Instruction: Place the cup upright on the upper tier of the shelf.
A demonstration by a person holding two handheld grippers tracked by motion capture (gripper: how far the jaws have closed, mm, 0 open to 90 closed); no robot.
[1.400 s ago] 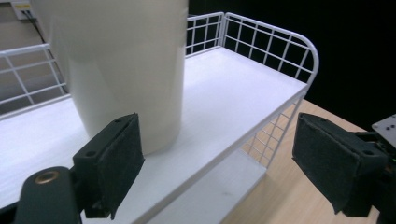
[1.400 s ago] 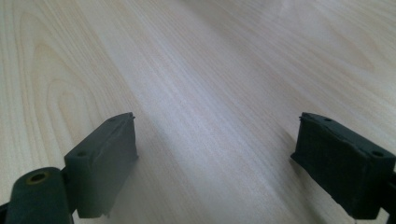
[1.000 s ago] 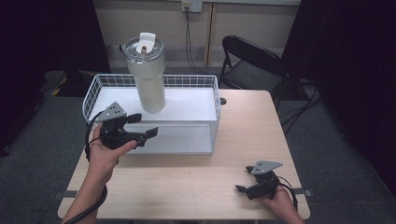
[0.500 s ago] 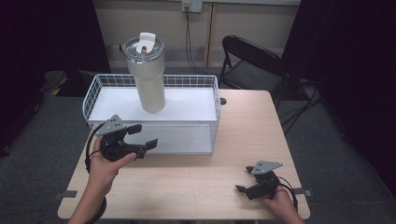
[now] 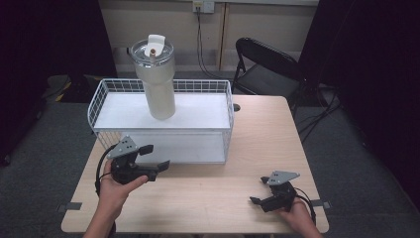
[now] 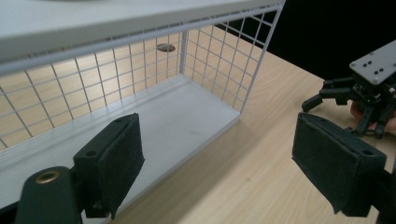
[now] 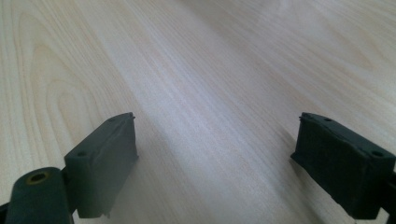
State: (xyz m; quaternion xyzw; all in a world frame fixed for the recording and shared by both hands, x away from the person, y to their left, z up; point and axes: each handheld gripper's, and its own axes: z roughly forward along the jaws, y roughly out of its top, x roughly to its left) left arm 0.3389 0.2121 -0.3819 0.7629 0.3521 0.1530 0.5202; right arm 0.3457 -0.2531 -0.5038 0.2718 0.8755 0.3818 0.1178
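Observation:
A tall pale tumbler (image 5: pixel 157 84) with a clear lid stands upright on the top shelf of a white wire rack (image 5: pixel 218 106) at the back left of the wooden table (image 5: pixel 262 144). My left gripper (image 5: pixel 157 156) hovers open just in front of the rack's lower shelf, with nothing between its jaws. In the left gripper view, the left gripper (image 6: pixel 219 154) points along the rack (image 6: pixel 224 60) front, and the right gripper (image 6: pixel 369 98) lies farther off. My right gripper (image 5: pixel 258 190) rests open near the table's front right. The right gripper (image 7: pixel 215 158) holds nothing and looks over bare wood.
A black folding chair (image 5: pixel 267 64) stands behind the table at the right. A small dark hole (image 5: pixel 236 106) sits in the tabletop beside the rack's right end. A cable hangs from a wall outlet (image 5: pixel 203 6) at the back.
My left gripper has drawn back from the rack's front toward the near edge and dropped lower, still open. The right gripper and the tumbler have not moved.

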